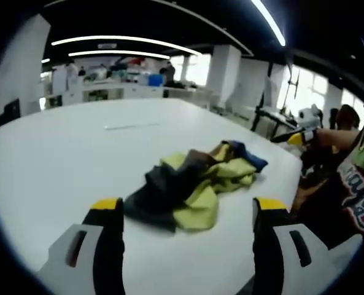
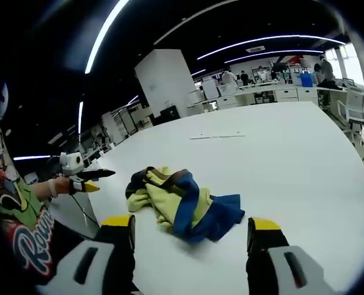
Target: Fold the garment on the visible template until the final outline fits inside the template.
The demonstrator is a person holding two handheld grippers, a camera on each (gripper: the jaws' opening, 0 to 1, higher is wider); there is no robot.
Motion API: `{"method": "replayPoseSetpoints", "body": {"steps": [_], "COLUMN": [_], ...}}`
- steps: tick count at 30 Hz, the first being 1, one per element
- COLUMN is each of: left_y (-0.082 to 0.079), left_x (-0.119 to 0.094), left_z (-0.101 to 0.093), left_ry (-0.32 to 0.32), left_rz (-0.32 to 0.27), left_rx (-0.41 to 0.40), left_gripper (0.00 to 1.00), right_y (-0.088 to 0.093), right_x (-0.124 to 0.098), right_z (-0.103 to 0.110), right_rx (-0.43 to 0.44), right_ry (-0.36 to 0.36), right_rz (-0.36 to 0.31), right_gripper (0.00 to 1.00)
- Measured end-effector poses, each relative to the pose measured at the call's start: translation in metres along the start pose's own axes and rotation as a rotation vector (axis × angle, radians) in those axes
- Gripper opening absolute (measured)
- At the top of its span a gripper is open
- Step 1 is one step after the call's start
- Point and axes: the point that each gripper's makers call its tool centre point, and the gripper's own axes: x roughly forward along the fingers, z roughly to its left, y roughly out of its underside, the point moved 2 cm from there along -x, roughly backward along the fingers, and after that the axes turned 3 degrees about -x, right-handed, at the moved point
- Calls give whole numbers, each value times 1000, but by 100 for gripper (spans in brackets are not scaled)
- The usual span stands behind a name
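Crumpled yellow-green, blue, dark garment [image 1: 194,187] [image 2: 185,203] — unfolded, on white table [image 1: 77,160] [image 2: 292,160]

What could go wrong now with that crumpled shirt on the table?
The garment lies bunched in a heap, so a gripper might pinch several layers at once and fold it crooked. It also sits fairly near the white table's edge on the person's side, so a hard tug could drag it off. Both grippers, left and right, are open, holding nothing.

My garment [image 1: 194,184] is yellow-green, dark grey, brown and blue; the table [image 1: 77,153] is white; my tools' [image 1: 186,212] jaws are black, yellow-tipped.
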Motion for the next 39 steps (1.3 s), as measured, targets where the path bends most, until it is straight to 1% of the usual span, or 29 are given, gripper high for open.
{"method": "replayPoseSetpoints", "body": {"steps": [18,22,26,33,39], "left_y": [3,3,2,1,1], "left_x": [0,1,3,5,6], "left_z": [6,5,4,5,6], "left_ry": [-9,-8,-3,-8,-14], "left_rz": [19,22,11,4,-6], "left_rx": [-3,-3,2,-2,-4], "left_gripper": [82,81,79,78,75], "right_y": [1,2,2,2,3], "right_x": [4,6,8,11,14], "right_z": [-4,-3,-3,-3,-1], "right_rx": [-6,-5,-8,-2,6], "right_ry": [-2,-9,-16,-25,-37], "right_rz": [23,32,37,44,46], "right_gripper": [72,70,68,65,58]}}
